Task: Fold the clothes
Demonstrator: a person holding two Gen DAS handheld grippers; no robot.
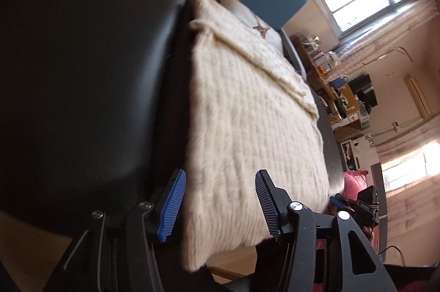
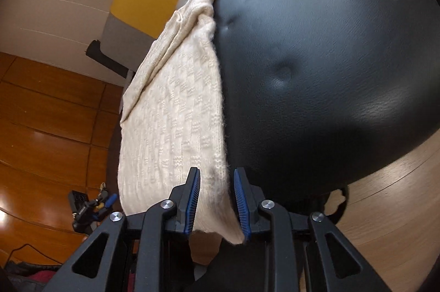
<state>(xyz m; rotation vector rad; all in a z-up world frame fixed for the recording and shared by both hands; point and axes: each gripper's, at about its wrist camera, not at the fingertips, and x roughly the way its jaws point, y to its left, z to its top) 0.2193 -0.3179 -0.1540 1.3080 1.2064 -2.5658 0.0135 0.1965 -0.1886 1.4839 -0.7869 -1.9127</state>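
Right wrist view: cream cable-knit sweater (image 2: 176,121) on black padded leather surface (image 2: 330,58).
Right hand-held gripper (image 2: 217,201) straddles its near corner, grip unclear; left hand-held gripper (image 1: 217,206) released.

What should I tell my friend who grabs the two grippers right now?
Left gripper: open, jaws wide, with the near edge of the cream sweater between them but not pinched.
Right gripper: jaws part open around the sweater's other near corner; the pads do not look pressed on it.
The sweater lies along the edge of the black seat, folded into a long strip, one side hanging off.
Done: it looks folded lengthwise, with a sleeve laid across the far end.
Left: probably grip both near corners and fold the strip over towards the far end, then tidy it.
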